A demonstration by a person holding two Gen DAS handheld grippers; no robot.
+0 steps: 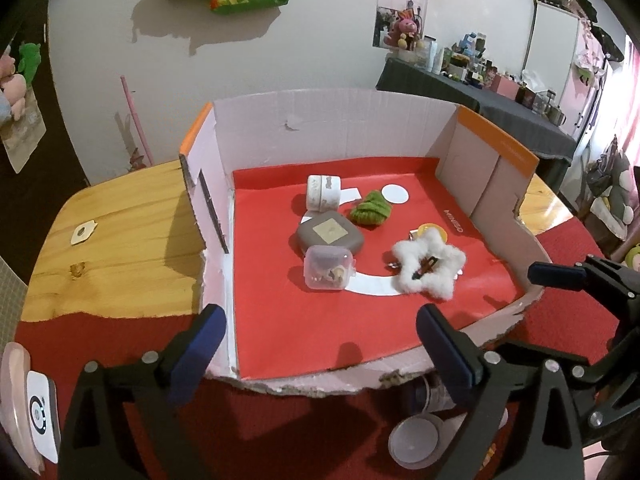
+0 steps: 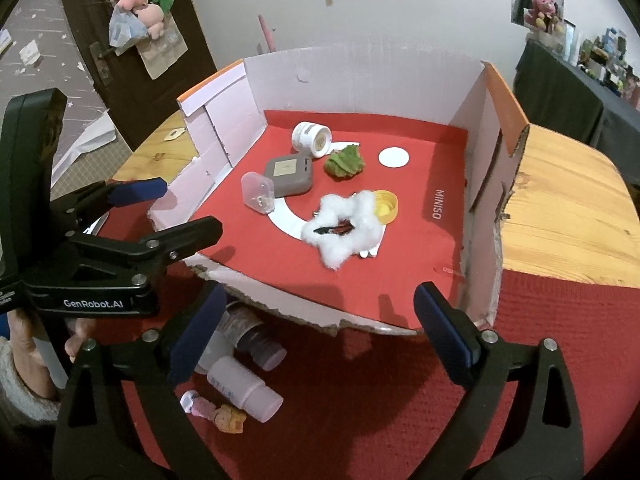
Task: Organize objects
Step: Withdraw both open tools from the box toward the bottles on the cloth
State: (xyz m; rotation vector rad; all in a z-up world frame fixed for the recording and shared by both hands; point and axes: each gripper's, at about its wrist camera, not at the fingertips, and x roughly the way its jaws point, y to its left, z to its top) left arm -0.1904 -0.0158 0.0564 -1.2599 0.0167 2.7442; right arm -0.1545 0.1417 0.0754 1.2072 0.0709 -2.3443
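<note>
A cut-open cardboard box [image 1: 336, 128] [image 2: 360, 80] with a red floor holds a white jar [image 1: 323, 191] [image 2: 311, 139], a grey square case [image 1: 330, 233] [image 2: 289, 174], a clear small box [image 1: 329, 268] [image 2: 258, 191], a green knit piece [image 1: 370, 209] [image 2: 345, 161], a fluffy white star clip [image 1: 429, 266] [image 2: 347, 228] and a yellow lid [image 2: 387, 204]. My left gripper [image 1: 320, 344] [image 2: 176, 210] is open and empty at the box's front left. My right gripper [image 2: 320, 344] [image 1: 560, 276] is open and empty over the front edge.
On the red cloth in front of the box lie two pale bottles [image 2: 244, 392], a small doll figure [image 2: 218, 414] and a round lid [image 1: 416, 438]. A white device [image 1: 38, 412] lies at the far left. The wooden table [image 1: 112, 248] [image 2: 560, 208] shows at both sides.
</note>
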